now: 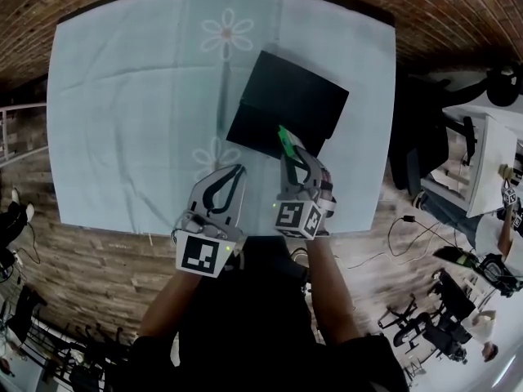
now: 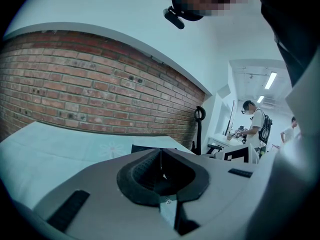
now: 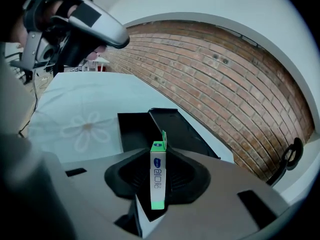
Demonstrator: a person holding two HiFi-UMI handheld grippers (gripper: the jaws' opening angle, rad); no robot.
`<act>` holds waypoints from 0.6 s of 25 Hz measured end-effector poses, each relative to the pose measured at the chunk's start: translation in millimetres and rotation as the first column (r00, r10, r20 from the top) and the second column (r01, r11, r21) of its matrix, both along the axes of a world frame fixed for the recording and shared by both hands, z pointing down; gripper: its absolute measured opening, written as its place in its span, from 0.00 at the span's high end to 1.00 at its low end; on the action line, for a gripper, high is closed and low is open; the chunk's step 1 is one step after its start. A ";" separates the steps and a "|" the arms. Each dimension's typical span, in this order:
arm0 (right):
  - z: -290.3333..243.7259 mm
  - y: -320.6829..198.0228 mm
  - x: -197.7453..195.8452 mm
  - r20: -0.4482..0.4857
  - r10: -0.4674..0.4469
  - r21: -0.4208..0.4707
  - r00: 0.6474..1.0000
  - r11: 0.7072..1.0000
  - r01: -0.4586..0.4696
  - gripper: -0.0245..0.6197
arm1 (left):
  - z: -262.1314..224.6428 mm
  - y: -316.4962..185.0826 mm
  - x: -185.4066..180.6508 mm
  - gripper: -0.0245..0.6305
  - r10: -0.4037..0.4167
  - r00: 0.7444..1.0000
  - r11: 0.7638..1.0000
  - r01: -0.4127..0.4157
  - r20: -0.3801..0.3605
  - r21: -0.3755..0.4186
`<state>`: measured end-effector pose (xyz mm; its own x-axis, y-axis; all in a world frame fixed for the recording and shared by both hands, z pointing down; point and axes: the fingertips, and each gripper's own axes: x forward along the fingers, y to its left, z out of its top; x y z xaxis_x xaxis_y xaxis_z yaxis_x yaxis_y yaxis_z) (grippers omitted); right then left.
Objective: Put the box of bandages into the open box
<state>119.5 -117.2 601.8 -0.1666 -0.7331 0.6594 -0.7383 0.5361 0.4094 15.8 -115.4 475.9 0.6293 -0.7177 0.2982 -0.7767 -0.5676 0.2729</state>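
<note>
A slim white and green box of bandages (image 3: 158,178) stands on edge between the pads of my right gripper (image 3: 159,171), which is shut on it. In the head view that right gripper (image 1: 292,155) holds the box of bandages (image 1: 286,143) at the near edge of the black open box (image 1: 288,104) on the pale tablecloth. The open box (image 3: 150,129) lies just beyond the jaws in the right gripper view. My left gripper (image 1: 225,178) hovers to the left near the table's front, its jaws together with nothing between them (image 2: 161,166).
The table carries a pale blue cloth with flower prints (image 1: 163,96). A brick wall (image 2: 90,99) runs behind it. A black chair (image 1: 417,145) and desks with people (image 2: 255,124) stand to the right. The wooden floor (image 1: 90,268) lies in front.
</note>
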 end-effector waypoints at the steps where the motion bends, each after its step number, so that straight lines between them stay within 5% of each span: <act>1: 1.0 -1.1 -2.5 -0.008 -0.010 -0.001 1.000 1.000 0.010 0.79 | 0.5 -0.3 -0.8 0.90 -0.001 1.000 1.000 0.001 0.000 0.000; 15: 16.9 -19.0 -24.2 -0.060 -0.097 -0.036 0.993 0.995 0.095 0.79 | 3.9 -8.5 -12.6 0.91 -0.020 1.000 1.000 0.020 0.004 -0.011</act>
